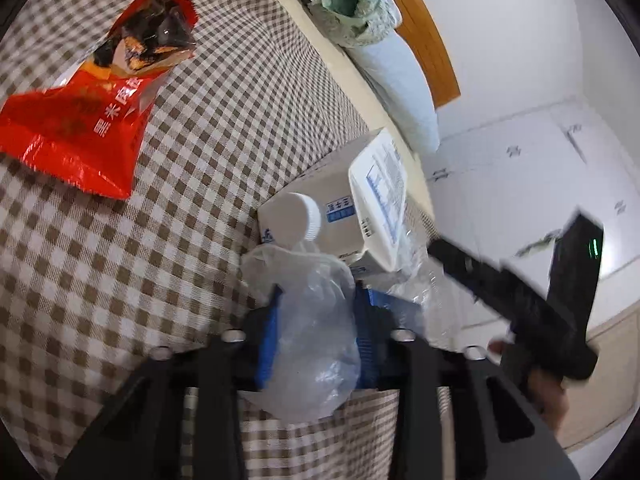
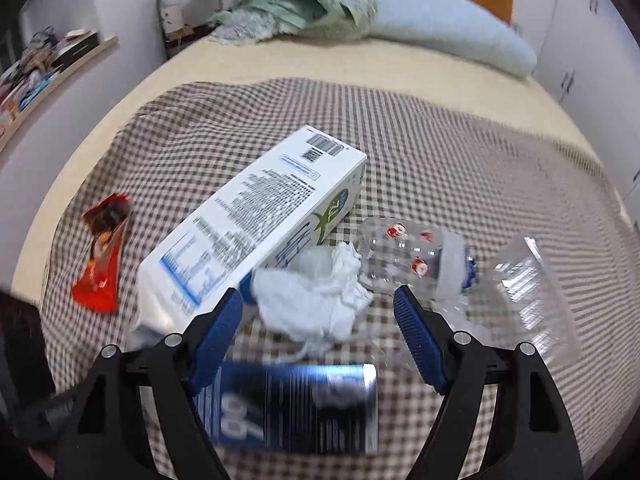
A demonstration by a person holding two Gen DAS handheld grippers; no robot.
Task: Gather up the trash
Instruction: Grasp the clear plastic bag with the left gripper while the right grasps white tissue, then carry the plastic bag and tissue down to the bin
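On the checked blanket (image 1: 192, 184), my left gripper (image 1: 318, 292) is shut on a crumpled clear plastic bag (image 1: 320, 344), its blue pads pressing both sides. Just beyond lies a white carton (image 1: 340, 208) with a white screw cap (image 1: 306, 216). A red snack wrapper (image 1: 92, 120) lies at the upper left. My right gripper (image 2: 319, 292) stands open over a crumpled white tissue (image 2: 316, 304), touching nothing. A blue can (image 2: 296, 408) lies on its side under it. The carton (image 2: 256, 216), a clear bottle (image 2: 416, 256) and the red wrapper (image 2: 102, 256) lie around.
A clear plastic piece (image 2: 532, 280) lies right of the bottle. A pillow (image 2: 452, 36) and a green blanket (image 2: 304, 4) sit at the bed's head. The bed's right edge drops to a white floor (image 1: 500, 168). The other gripper's black body (image 1: 520, 300) is close on the right.
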